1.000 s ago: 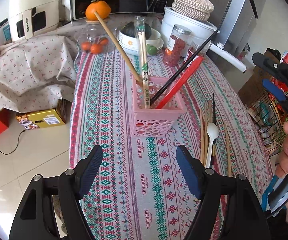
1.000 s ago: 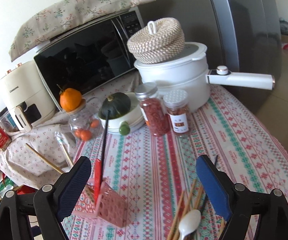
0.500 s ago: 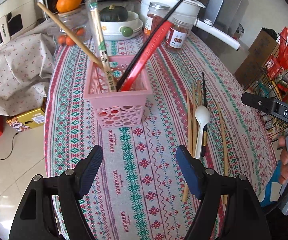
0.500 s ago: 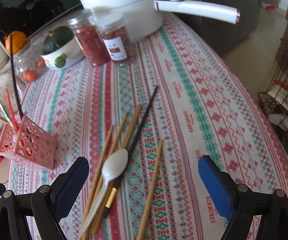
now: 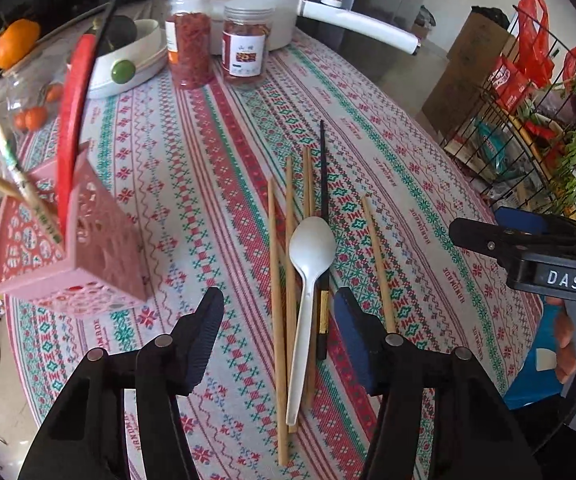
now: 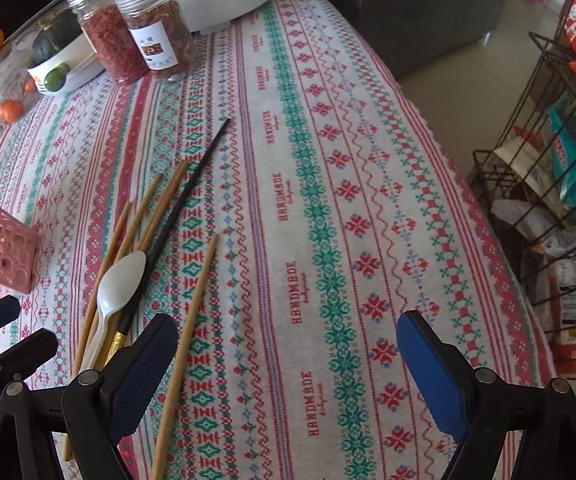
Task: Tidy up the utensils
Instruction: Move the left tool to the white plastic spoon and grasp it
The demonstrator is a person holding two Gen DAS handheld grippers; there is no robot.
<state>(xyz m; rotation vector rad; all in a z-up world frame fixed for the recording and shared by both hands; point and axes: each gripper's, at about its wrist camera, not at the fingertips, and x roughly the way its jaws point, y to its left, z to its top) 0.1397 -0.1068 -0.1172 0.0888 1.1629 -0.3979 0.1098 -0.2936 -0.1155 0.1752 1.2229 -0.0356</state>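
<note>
White spoon [image 5: 311,276] lying on patterned cloth [image 5: 215,168] atop wooden chopsticks [image 5: 275,280], touching black chopstick [image 5: 322,200]; pink basket [image 5: 67,248] well left, holding utensils; left gripper [image 5: 279,344] jaws apart, straddling spoon handle; right gripper [image 6: 288,364] jaws apart, empty

Bright daylight, sharp (fisheye-warped edges)
</note>
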